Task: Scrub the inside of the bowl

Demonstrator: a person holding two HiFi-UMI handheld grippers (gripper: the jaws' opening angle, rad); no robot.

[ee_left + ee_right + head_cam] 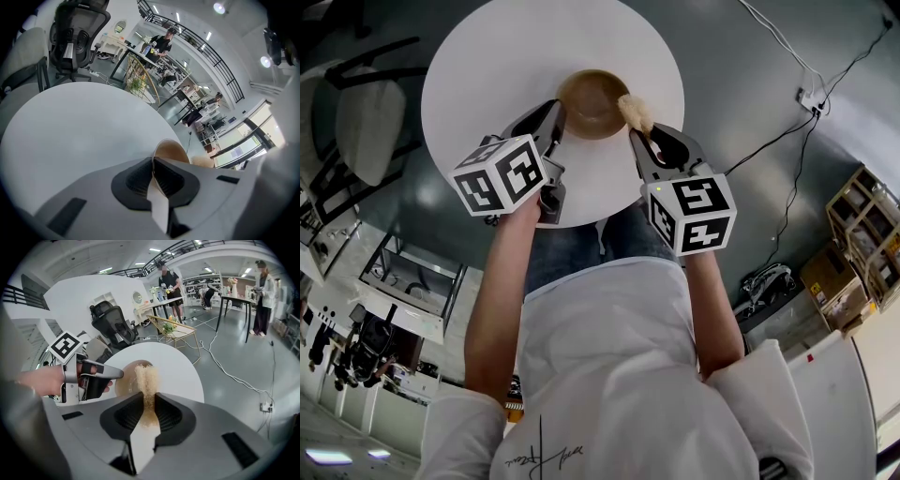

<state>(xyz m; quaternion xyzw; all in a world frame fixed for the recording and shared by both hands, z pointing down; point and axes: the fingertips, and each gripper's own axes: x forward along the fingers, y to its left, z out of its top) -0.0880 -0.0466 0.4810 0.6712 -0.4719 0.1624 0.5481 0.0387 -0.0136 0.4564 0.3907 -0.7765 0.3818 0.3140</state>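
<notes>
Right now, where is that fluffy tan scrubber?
In the head view the scrubber is pinched in the right gripper, at the right rim of the wooden bowl on the round white table. The left gripper grips the opposite rim.

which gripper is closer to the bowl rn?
Left: the left gripper is clamped on the bowl's left rim; the right gripper sits just off the right rim, holding a scrubber.

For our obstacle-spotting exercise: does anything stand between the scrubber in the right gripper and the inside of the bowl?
Nothing visible does. The scrubber is at the rim of the bowl, whose hollow lies open. The left gripper pinches only the opposite rim.
</notes>
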